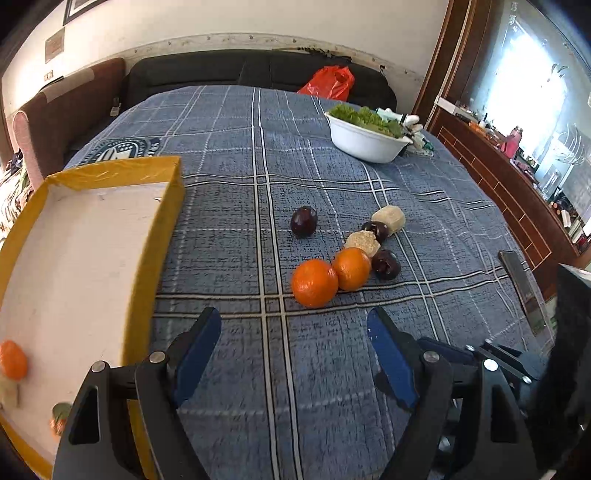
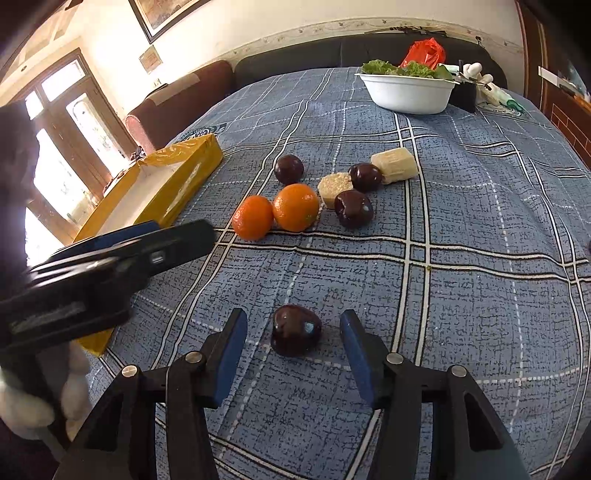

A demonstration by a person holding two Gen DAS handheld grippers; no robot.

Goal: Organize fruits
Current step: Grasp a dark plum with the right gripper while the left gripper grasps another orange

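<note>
Left wrist: blurred fruit [image 1: 61, 421], perhaps orange.

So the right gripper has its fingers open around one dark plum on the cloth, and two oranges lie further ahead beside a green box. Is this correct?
Nearly. The box is yellow, not green; the right wrist view shows it. The rest holds: the right gripper has its fingers open around one dark plum on the cloth, and two oranges lie further ahead.

At the top right of my view sits a white bowl [image 1: 364, 142] full of green leaves [image 1: 364, 116] on the blue checked cloth [image 1: 258, 155]. Behind it, by the dark sofa [image 1: 207, 72], I see a red bag [image 1: 328, 83]. A framed picture [image 2: 162, 14] hangs upper left.
</note>
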